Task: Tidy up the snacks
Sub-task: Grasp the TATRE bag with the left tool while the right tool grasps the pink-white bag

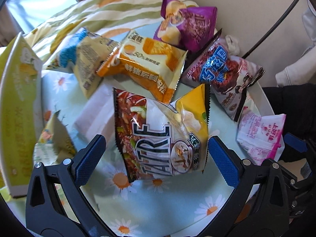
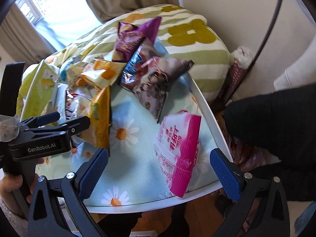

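With both grippers spread wide and empty, my left gripper (image 1: 157, 154) straddling the chip bag (image 1: 160, 136) on the table (image 2: 207, 106), I'd lower squarely and pinch its crinkly middle gently, while my right gripper (image 2: 159, 167) frames the pink packet (image 2: 178, 154).

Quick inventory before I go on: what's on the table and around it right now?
TATRE bag: 1, red-yellow, table centre, between left fingers, untouched
Orange bag: 1, behind it, overlapping
Blue-cream bag: 1, left rear
Purple bag: 1, rear
Maroon bag: 1, right rear
Pink bag: 1, pink-white, right edge
Green box: 1, far left
Table: 1, daisy-print cloth
Quilt: 1, green-striped, behind
Left gripper: open
Right gripper: open, over pink bag
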A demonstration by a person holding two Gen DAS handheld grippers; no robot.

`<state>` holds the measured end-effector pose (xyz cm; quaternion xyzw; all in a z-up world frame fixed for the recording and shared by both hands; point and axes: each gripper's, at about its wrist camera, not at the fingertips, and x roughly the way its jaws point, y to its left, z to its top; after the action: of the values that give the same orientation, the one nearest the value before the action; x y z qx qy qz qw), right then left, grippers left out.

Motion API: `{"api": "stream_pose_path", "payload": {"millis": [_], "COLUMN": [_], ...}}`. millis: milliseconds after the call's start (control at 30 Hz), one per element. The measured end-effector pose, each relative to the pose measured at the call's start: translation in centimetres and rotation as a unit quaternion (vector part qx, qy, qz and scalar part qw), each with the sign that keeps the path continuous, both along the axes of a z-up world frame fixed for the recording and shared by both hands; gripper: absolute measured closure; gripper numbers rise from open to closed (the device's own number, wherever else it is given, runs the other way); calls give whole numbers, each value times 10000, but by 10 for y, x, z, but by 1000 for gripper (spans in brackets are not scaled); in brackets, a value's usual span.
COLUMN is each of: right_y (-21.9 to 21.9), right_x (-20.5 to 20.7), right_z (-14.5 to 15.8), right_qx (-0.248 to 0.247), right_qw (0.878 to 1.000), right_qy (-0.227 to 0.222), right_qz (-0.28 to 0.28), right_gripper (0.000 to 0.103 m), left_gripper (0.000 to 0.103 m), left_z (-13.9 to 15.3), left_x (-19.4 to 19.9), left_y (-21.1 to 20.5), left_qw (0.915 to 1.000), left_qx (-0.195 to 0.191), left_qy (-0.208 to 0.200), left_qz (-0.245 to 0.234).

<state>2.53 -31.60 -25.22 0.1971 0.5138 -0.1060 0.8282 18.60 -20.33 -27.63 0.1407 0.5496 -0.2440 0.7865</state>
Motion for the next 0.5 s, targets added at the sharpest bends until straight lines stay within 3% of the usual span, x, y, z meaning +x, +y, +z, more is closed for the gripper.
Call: {"api": "stream_pose_path", "payload": {"millis": [233, 500], "right_y": [0, -4], "right_x": [7, 18], "right_z": [-20, -30], "right_qx": [-20, -31], "right_qw": [9999, 9998], "right_qy": [156, 216], "right_qz": [-54, 21], "right_gripper": [5, 12], "left_gripper": [1, 21], "left_z": [-14, -24], "left_x": [6, 14], "left_y": [-14, -16], "left_qw": [9995, 9993], "left_qx": [-69, -82], "left_qy": [110, 281], "left_qz": [-286, -236]}}
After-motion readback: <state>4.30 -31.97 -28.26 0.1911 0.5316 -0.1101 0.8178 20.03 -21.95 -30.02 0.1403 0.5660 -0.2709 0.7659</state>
